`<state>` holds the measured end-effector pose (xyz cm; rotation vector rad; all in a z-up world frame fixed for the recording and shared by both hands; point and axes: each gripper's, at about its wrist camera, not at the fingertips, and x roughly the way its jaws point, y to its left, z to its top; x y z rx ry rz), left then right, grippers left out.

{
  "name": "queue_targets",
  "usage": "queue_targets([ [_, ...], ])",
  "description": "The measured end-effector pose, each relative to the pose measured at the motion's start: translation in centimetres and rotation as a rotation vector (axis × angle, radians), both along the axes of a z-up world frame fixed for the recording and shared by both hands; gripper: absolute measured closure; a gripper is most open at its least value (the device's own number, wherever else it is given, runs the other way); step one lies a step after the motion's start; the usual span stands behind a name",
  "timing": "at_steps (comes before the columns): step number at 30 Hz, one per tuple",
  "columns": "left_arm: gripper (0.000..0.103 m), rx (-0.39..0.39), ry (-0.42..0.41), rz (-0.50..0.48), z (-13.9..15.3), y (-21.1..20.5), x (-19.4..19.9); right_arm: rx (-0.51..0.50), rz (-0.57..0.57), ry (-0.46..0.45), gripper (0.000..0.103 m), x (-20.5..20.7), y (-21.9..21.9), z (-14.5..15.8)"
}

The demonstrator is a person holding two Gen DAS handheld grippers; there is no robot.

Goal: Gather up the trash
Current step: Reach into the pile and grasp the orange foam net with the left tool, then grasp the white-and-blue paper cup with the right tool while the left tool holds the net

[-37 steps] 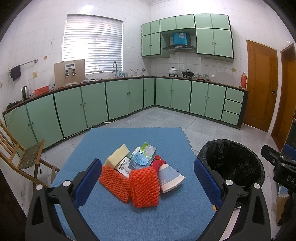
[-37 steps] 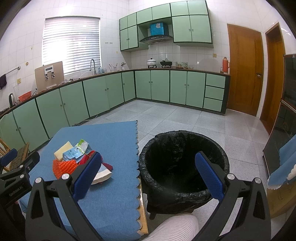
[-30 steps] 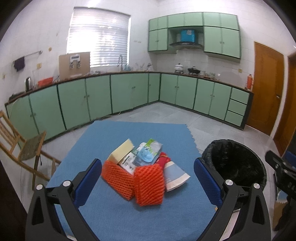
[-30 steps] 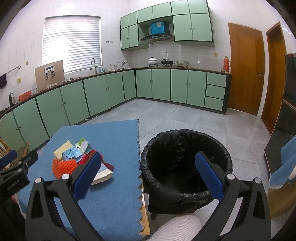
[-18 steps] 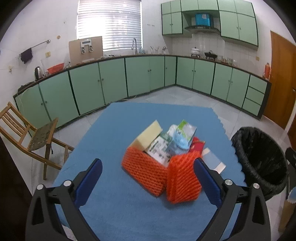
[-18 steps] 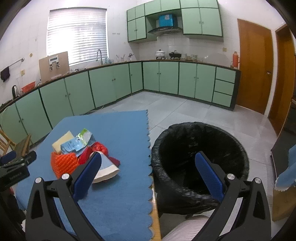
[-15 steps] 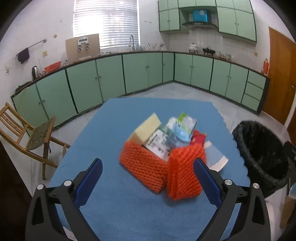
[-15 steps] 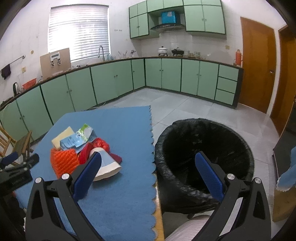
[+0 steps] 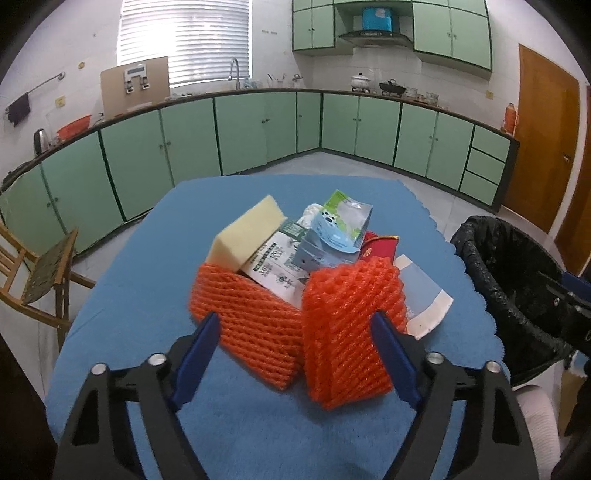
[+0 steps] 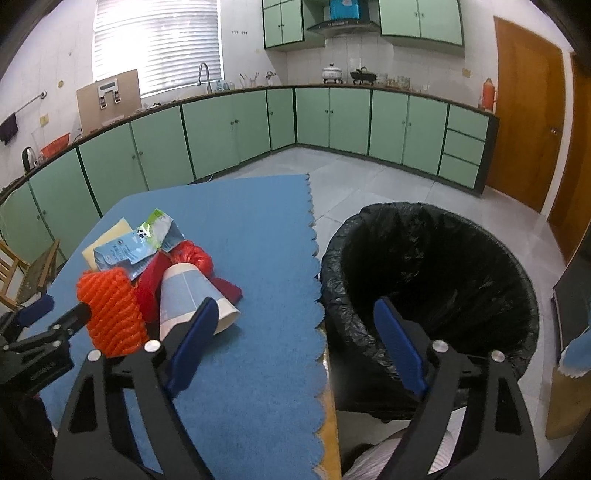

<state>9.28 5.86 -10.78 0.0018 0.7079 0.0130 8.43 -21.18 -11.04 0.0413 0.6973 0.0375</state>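
Trash [image 9: 295, 258] lies heaped mid-worktop [image 9: 122, 295], orange foam nets [image 9: 347, 328] between the left hand-held gripper [image 9: 295, 350], whose jaws have just been narrowing without touching, a carton's print too blurred to read, the right hand-held gripper [image 10: 295, 343] likewise narrowing, empty, before the black-lined bin [image 10: 428, 273].

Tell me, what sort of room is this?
A home kitchen, most likely: green cabinets run under a long counter, a sink tap stands by the window, and pots sit beneath a range hood.
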Motion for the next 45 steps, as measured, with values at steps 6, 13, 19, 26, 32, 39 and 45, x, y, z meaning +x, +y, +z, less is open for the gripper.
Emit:
queue_targets([
  [6,0.052,-0.015,0.037,-0.055,-1.4,-1.0,1.2,-0.017,0.004,0.015,0.019,0.8,0.3,-0.5],
  [13,0.081,-0.008,0.030,-0.117,-1.4,-1.6,1.0,-0.031,0.032,0.029,0.020,1.5,1.4,-0.9],
  [19,0.085,-0.037,-0.002,-0.084,-0.2,-0.1,0.3,-0.025,0.074,0.004,0.021,1.9,3.0,-0.7],
  [26,0.086,-0.038,-0.031,0.002,0.8,3.4,-0.2,0.009,0.165,-0.016,0.016,2.9,5.7,-0.9],
  [32,0.087,-0.054,0.002,0.001,-0.1,3.9,0.0,-0.039,0.225,0.008,0.012,4.6,8.3,-2.8],
  [39,0.087,-0.062,0.021,0.005,-0.6,4.2,0.3,-0.060,0.247,0.069,0.011,5.5,9.2,-5.2],
  [45,0.087,-0.062,0.037,0.011,-1.1,4.5,0.5,-0.087,0.246,0.085,0.011,6.0,9.9,-6.2],
])
